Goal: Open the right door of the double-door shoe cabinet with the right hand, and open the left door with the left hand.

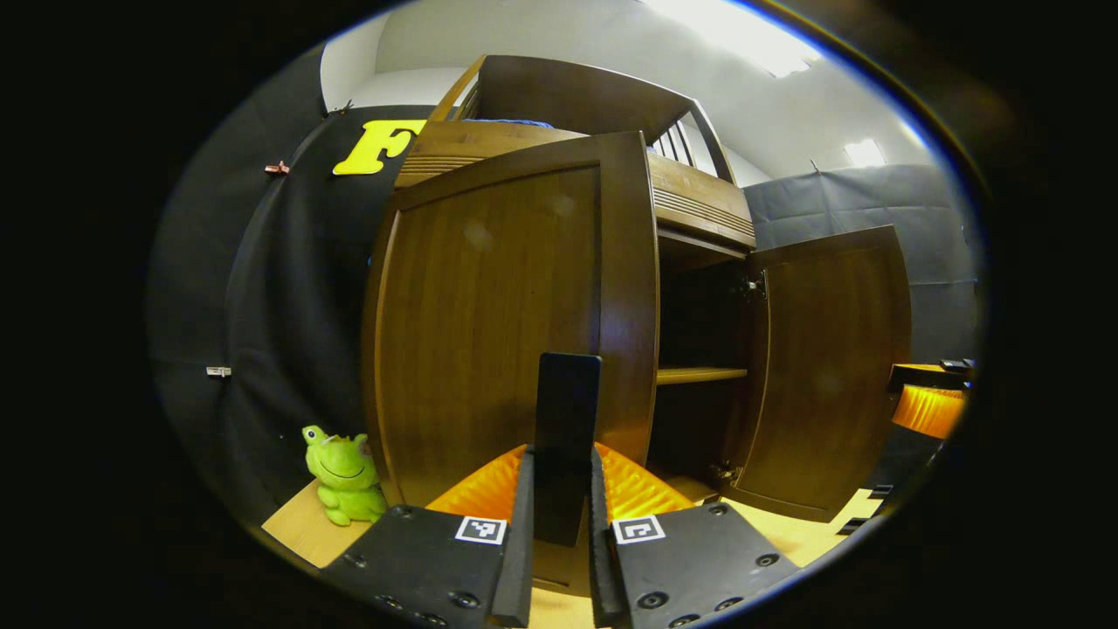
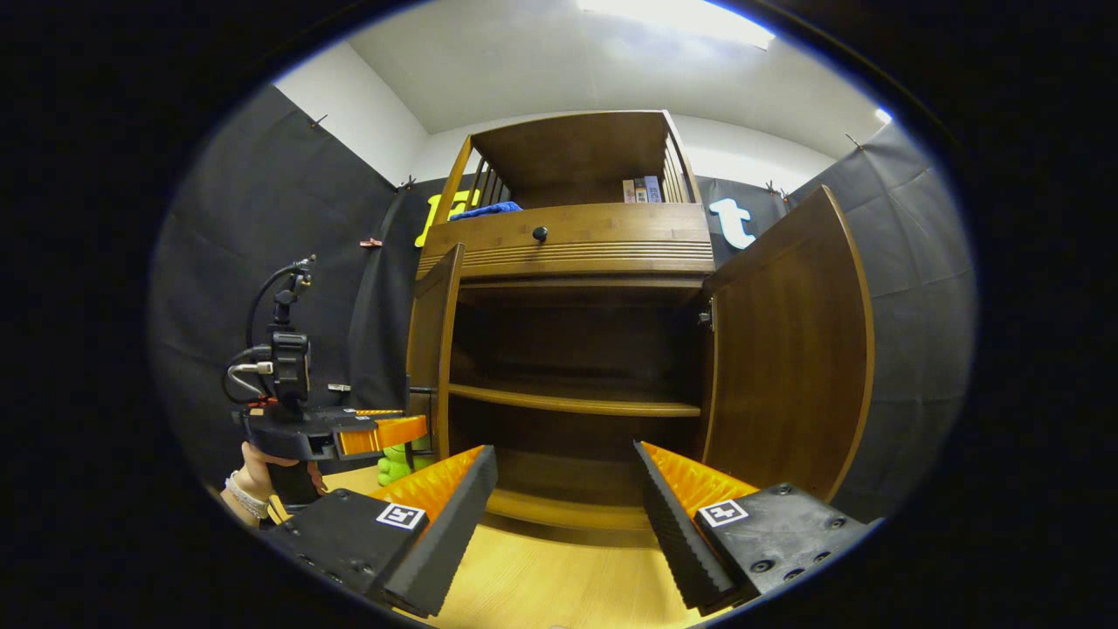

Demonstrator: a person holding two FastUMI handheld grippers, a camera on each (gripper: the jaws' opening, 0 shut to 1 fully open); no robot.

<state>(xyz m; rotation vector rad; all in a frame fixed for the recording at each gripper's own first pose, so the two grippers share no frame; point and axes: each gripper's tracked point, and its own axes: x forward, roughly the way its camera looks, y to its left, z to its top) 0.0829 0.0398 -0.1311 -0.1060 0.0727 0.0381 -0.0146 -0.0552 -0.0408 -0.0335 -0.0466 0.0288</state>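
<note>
Gripping a flat dark handle point(image 1: 568, 411) on the glossy brown left door point(image 1: 489, 323), the left gripper point(image 1: 559, 524) has both ribbed fingers pressed on it. Shoe cabinet point(image 2: 568, 253) stands on a pale wood floor point(image 2: 541, 585), right door point(image 2: 790, 349) swung wide; right gripper point(image 2: 563, 515) gapes apart

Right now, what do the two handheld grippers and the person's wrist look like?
Each gripper has black plates with square black-and-white markers and ridged fingers. The left gripper, seen in the right gripper view, carries a black camera mount with looping cables. A pale beaded bracelet sits on the hand holding it.
</note>
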